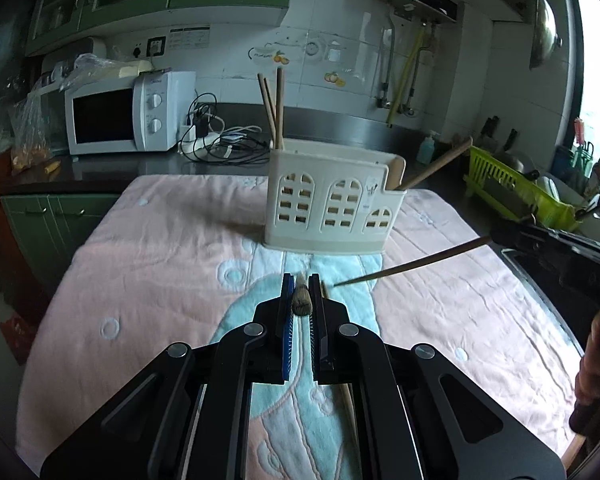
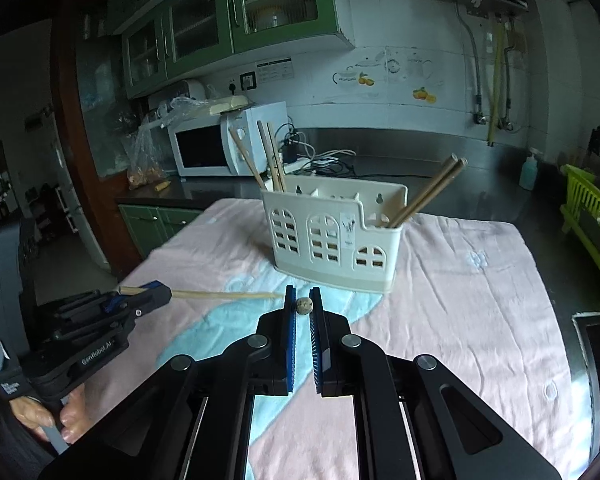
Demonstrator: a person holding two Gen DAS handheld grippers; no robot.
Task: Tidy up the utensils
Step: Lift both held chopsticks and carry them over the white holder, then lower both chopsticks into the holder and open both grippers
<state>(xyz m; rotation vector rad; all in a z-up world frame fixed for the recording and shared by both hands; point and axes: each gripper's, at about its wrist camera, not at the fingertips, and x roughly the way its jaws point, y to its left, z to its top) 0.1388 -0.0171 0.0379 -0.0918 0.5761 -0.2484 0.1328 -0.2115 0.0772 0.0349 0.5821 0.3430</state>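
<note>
At the far left of the kitchen counter stands a white microwave (image 2: pixel 228 142) with a plastic bag (image 2: pixel 148 148) beside it and a tangle of cables (image 1: pixel 224 142) to its right. In front of the counter a table is covered with a pink and pale blue towel (image 2: pixel 460 320).

In the right wrist view, the left gripper (image 2: pixel 168 295) comes in from the left edge, held by a hand (image 2: pixel 56 416) at its grip. Its jaws are pressed together on a light wooden chopstick (image 2: pixel 228 295) that lies roughly level above the towel, its thin tip pointing toward the middle of the table. In the left wrist view the butt end of this chopstick (image 1: pixel 301 305) sits pinched between the blue-padded fingers (image 1: pixel 287 320).

Behind the middle of the table stands a cream plastic utensil holder (image 1: pixel 328 204) with arched window cut-outs, upright on the towel. Its left compartment holds several chopsticks (image 2: pixel 268 156) leaning up and left; its lower right compartment holds a pair of darker chopsticks (image 2: pixel 428 192) leaning out to the right.

The right gripper (image 2: pixel 303 306) is likewise clamped on a chopstick, whose round end shows between its pads. In the left wrist view this dark chopstick (image 1: pixel 412 264) slants down from the right gripper at the right edge, its tip near the left gripper's fingers and above the towel.

At the far right, a lime green dish rack (image 1: pixel 516 188) sits on the counter, and a blue soap bottle (image 2: pixel 529 170) stands by the wall.
</note>
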